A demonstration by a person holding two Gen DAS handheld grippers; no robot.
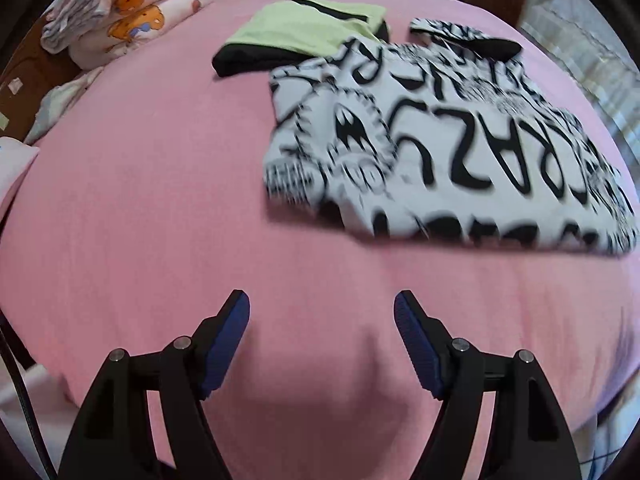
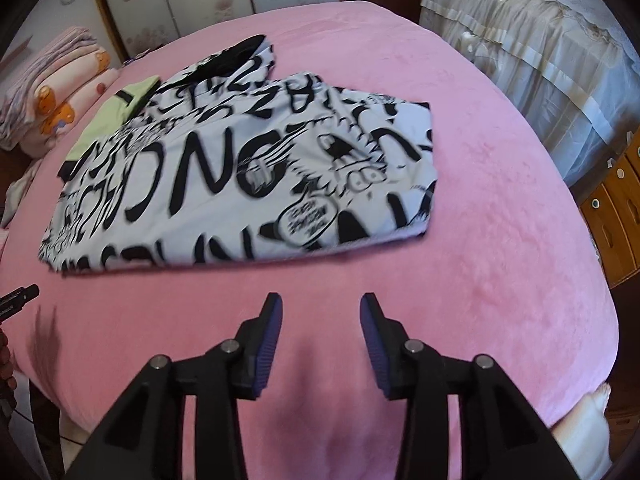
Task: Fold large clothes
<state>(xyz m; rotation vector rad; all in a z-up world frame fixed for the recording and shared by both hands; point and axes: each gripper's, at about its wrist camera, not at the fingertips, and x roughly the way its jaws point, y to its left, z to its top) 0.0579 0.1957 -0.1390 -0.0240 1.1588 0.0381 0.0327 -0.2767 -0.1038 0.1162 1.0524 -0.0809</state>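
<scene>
Nearest in each wrist view are the tongs themselves, tilted steeply down over the bed. The left gripper (image 1: pixel 322 306) has black hinged arms with ribbed blue pads (image 1: pixel 224 344); its jaws stand spread wide with only pink cover between them. The right gripper (image 2: pixel 321 308) is built the same, blue pads (image 2: pixel 266 344) on black arms, jaws parted more narrowly and likewise holding nothing. Each hangs clear above the bed (image 1: pixel 140 200), a soft shadow under it.

The bed cover is pink, fuzzy and plush-looking, smooth except for faint rumpling. At the left edge of the right view a dark tip of the other tool (image 2: pixel 18 294) shows.

Beyond the tongs, well apart from both, lies the shirt (image 1: pixel 460 152): thin white cloth printed all over with bold black lettering and cartoon figures. It is folded to a rough flat rectangle, with a black collar at its far end. In the left view it sits ahead and to the right of the jaws; in the right view (image 2: pixel 240 168) it sits ahead and to the left.

Touching its far edge, partly under it, is a folded green garment (image 1: pixel 304 32) with black trim. Further off at the bed's far left corner is a stack of quilts (image 1: pixel 120 12), pale pink with orange bears. A draped lace cover (image 2: pixel 540 60) and a wooden cabinet (image 2: pixel 616 208) stand right of the bed.
</scene>
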